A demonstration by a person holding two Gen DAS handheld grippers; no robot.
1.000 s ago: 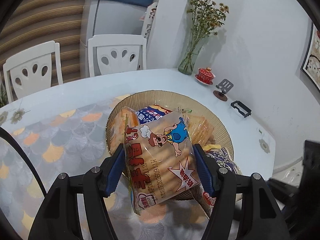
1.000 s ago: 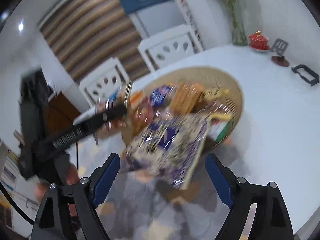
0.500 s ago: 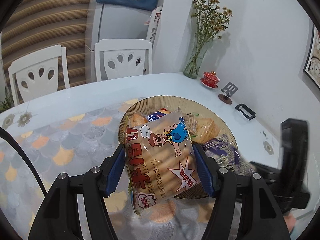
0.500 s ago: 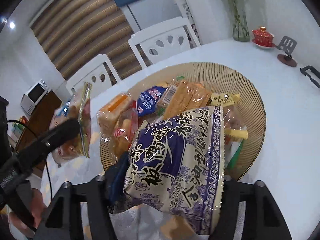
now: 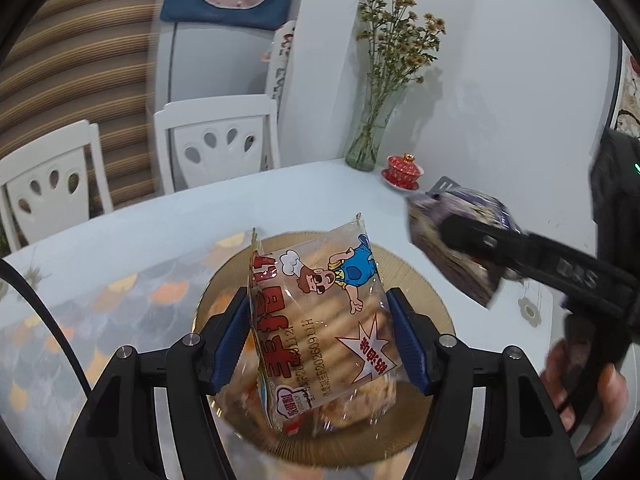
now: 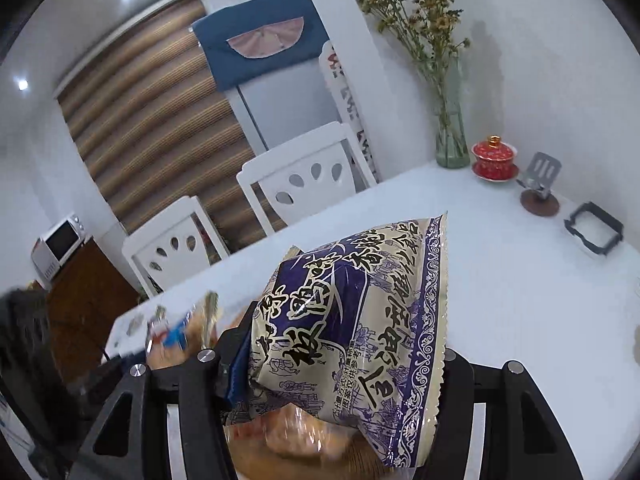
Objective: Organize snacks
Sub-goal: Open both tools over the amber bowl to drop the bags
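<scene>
Between the blue pads of the left gripper [image 5: 318, 344] sits a clear biscuit bag [image 5: 320, 320] with a cartoon chef printed on it — both pads press its sides, so the jaws are clamped on it and it hangs above the tray [image 5: 416, 280], a round woven one that lies just below and ahead of the fingers. More snacks show dimly through the bag, under it on the tray. To the right of this gripper, and higher, the right gripper [image 5: 448, 236] reaches across, blurred, with a purple bag [image 5: 460, 236] in its grip; a hand [image 5: 592, 396] holds its handle at the frame's right edge. In the right wrist view the right gripper [image 6: 340, 364] has that purple bag [image 6: 352, 320] — cream and purple with large printed characters — wedged between its fingers; the left pad presses its side, the right pad is hidden behind the wrapper, and the jaws are closed on it. Below the bag, close to the camera, blurred snack wrappers and a strip of tray are just visible. To this gripper's left, the biscuit bag [image 6: 188, 328] shows as a blur. Far ahead of both grippers on the white table [image 6: 520, 280] stand a vase [image 6: 452, 148] of dried flowers and, just beside it, a red cup [image 6: 494, 158].
</scene>
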